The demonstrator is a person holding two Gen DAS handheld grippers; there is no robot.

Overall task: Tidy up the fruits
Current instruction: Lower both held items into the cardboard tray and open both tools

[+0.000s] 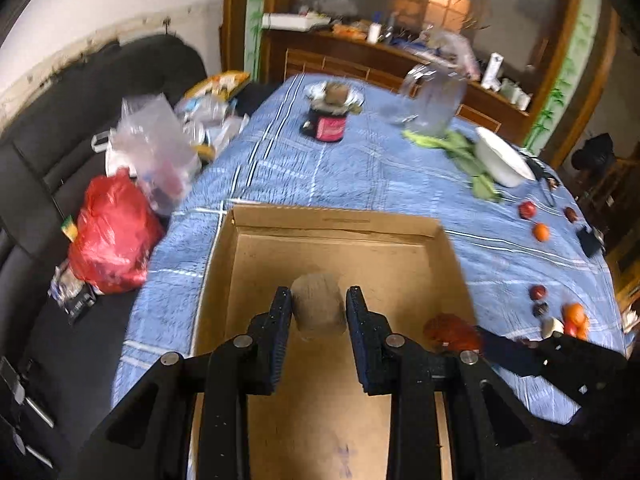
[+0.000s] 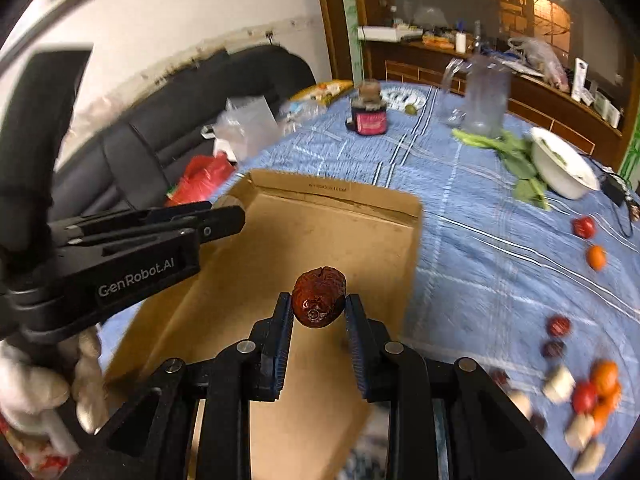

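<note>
A shallow cardboard box (image 1: pixel 340 224) lies on the blue checked tablecloth; it also shows in the right wrist view (image 2: pixel 340 208). My left gripper (image 1: pixel 319 308) is shut on a pale brown cylindrical piece (image 1: pixel 319 306) and holds it above the box floor. My right gripper (image 2: pixel 319 312) is shut on a wrinkled red date (image 2: pixel 319 298) over the box; that date also shows at the box's right wall in the left wrist view (image 1: pixel 452 330). Loose red and orange fruits (image 2: pixel 596 384) lie on the cloth at the right, also in the left wrist view (image 1: pixel 574 314).
A white bowl (image 1: pixel 502 156) with green leaves (image 1: pixel 460 146), a clear jar (image 1: pixel 434 100) and a dark jar (image 1: pixel 326 124) stand at the far side. Plastic bags (image 1: pixel 114 236) lie on the black sofa at the left. A wooden sideboard stands behind.
</note>
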